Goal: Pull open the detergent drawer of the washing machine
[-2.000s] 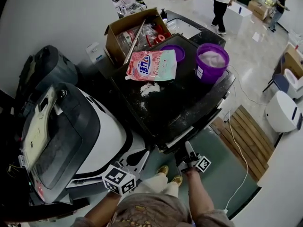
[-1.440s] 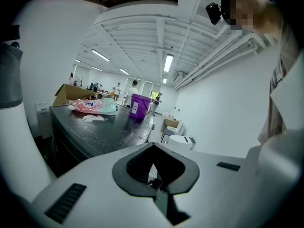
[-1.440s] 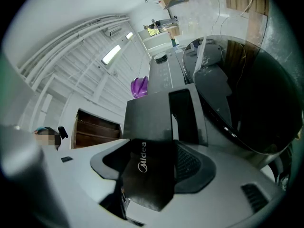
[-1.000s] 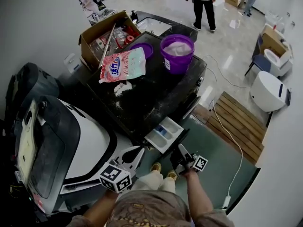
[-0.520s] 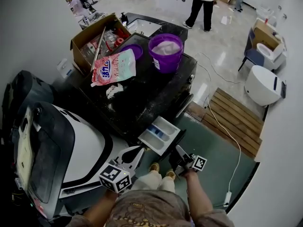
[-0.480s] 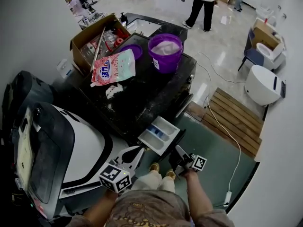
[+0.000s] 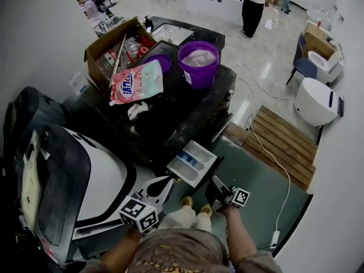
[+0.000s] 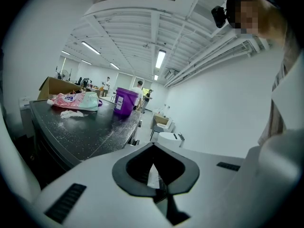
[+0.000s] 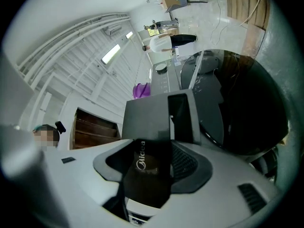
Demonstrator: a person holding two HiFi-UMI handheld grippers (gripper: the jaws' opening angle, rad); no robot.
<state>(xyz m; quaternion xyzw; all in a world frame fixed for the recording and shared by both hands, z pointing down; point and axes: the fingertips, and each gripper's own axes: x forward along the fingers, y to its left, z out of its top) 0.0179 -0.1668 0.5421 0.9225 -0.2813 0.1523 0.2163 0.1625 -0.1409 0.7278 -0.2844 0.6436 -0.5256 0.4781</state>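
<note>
The white detergent drawer (image 7: 192,162) stands pulled out from the front of the black-topped washing machine (image 7: 170,121). My right gripper (image 7: 212,183) is at the drawer's outer end. In the right gripper view its jaws are shut on the drawer's dark front panel (image 9: 142,163), which bears a logo, and have just closed a little tighter. My right gripper (image 9: 146,179) points slightly upward along the drawer body (image 9: 156,120). My left gripper (image 7: 168,182) hovers left of the drawer, apart from it. In its own view my left gripper (image 8: 156,184) is shut with nothing held.
On the machine top stand a purple bucket (image 7: 198,64), a pink detergent bag (image 7: 136,81) and spilled powder (image 7: 133,110). A cardboard box (image 7: 111,44) sits behind. A large white-and-black appliance (image 7: 85,181) fills the left. A wooden pallet (image 7: 284,144) lies right. A person (image 7: 255,1) stands far back.
Two seconds ago the drawer was in; one second ago it stood out. Since then both grippers and the drawer have stayed put. The person at the back has stepped right.
</note>
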